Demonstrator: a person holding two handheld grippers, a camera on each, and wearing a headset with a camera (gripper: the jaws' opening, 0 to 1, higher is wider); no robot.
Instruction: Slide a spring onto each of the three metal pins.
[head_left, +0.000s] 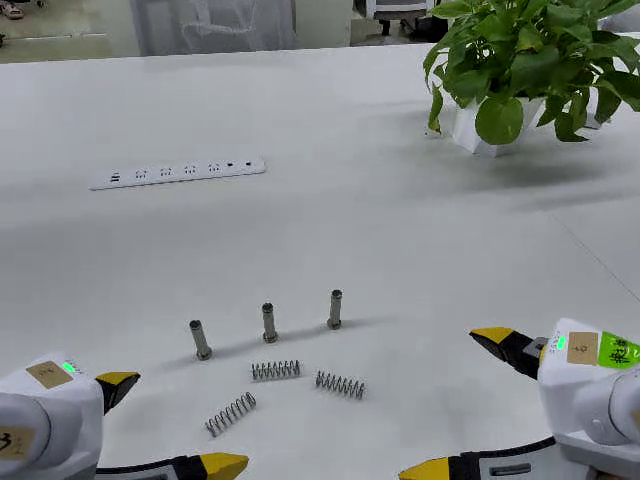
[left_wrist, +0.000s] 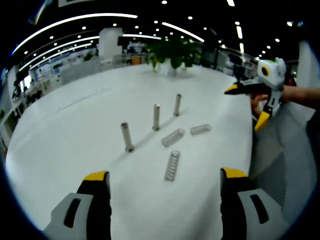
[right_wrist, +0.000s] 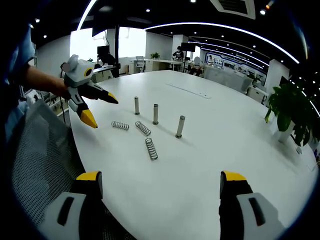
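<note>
Three metal pins stand upright in a row on the white table: left pin (head_left: 200, 340), middle pin (head_left: 268, 322), right pin (head_left: 335, 309). Three springs lie flat in front of them (head_left: 231, 413), (head_left: 276, 370), (head_left: 340, 384). My left gripper (head_left: 170, 422) is open at the near left, its jaws wide apart, just short of the nearest spring (left_wrist: 172, 165). My right gripper (head_left: 458, 402) is open at the near right, holding nothing. The right gripper view has the pins (right_wrist: 155, 114) and springs (right_wrist: 151, 149) ahead, with the left gripper (right_wrist: 101, 111) off to the left.
A white power strip (head_left: 178, 172) lies at the far left of the table. A potted green plant (head_left: 520, 60) stands at the far right. The near table edge is under both grippers, and a grey mesh chair (right_wrist: 40, 160) is beside it.
</note>
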